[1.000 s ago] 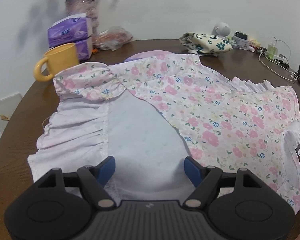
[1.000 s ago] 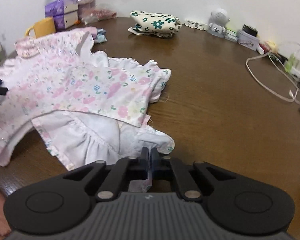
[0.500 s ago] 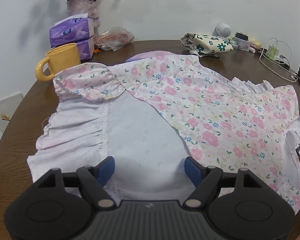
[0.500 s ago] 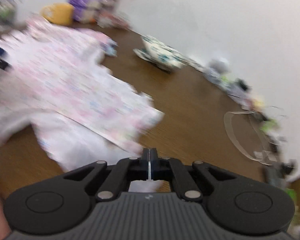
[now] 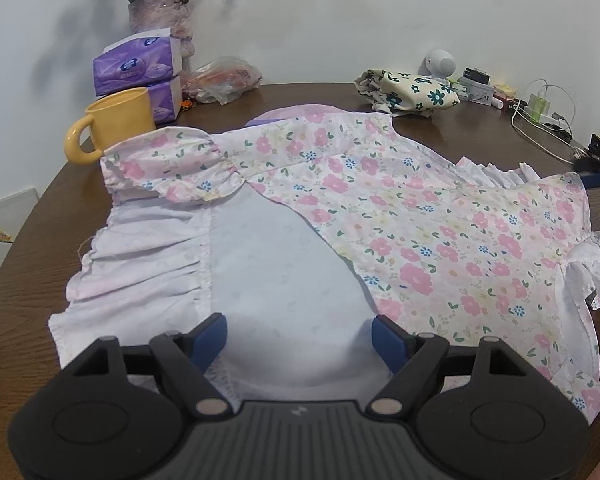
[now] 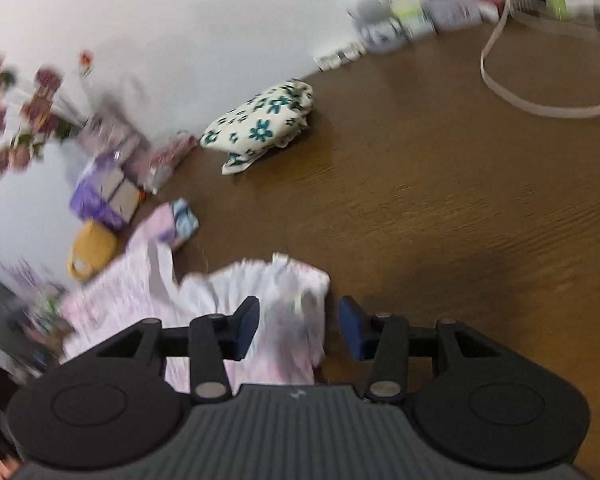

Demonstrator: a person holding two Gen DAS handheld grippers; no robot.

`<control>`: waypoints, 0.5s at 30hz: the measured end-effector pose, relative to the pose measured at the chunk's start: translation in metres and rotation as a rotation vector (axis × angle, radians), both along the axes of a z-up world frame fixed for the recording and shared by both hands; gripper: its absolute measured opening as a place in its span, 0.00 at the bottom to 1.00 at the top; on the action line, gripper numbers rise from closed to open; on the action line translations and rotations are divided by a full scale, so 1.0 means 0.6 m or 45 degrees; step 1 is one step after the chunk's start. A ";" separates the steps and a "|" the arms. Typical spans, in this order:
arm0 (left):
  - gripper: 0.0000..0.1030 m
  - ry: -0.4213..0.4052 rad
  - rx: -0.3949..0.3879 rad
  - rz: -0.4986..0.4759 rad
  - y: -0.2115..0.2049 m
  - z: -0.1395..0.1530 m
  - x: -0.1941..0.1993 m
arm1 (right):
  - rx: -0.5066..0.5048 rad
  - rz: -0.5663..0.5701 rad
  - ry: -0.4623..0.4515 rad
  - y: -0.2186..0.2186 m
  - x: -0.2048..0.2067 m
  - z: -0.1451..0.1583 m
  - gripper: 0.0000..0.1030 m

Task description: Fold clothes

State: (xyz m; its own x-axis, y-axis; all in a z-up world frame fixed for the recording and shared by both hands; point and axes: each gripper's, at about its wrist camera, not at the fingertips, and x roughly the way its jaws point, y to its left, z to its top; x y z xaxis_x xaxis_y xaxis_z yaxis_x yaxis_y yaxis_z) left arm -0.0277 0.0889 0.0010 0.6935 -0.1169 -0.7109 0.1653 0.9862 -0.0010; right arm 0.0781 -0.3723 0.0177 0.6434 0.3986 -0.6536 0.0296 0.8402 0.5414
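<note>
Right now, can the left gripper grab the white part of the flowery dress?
Probably yes. The left gripper hangs open right over the white lining of the flowery dress, and nothing lies between its blue pads and the cloth.

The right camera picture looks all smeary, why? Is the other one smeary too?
Right wrist view: motion blur smears the flowers and the pink floral dress; only the right tool looks crisp. Left wrist view: sharp, though the fisheye bends the table edge.
</note>
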 end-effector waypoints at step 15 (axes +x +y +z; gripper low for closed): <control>0.77 -0.030 -0.030 -0.021 0.004 -0.002 -0.008 | -0.842 0.276 -0.098 0.195 0.077 -0.006 0.04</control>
State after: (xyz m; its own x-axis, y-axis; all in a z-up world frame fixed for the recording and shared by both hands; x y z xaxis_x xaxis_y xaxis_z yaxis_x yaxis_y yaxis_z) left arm -0.0322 0.0916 -0.0005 0.7077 -0.1454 -0.6914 0.1821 0.9831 -0.0204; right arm 0.1242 -0.2553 0.0139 0.6487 0.0576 -0.7589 -0.1940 0.9767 -0.0917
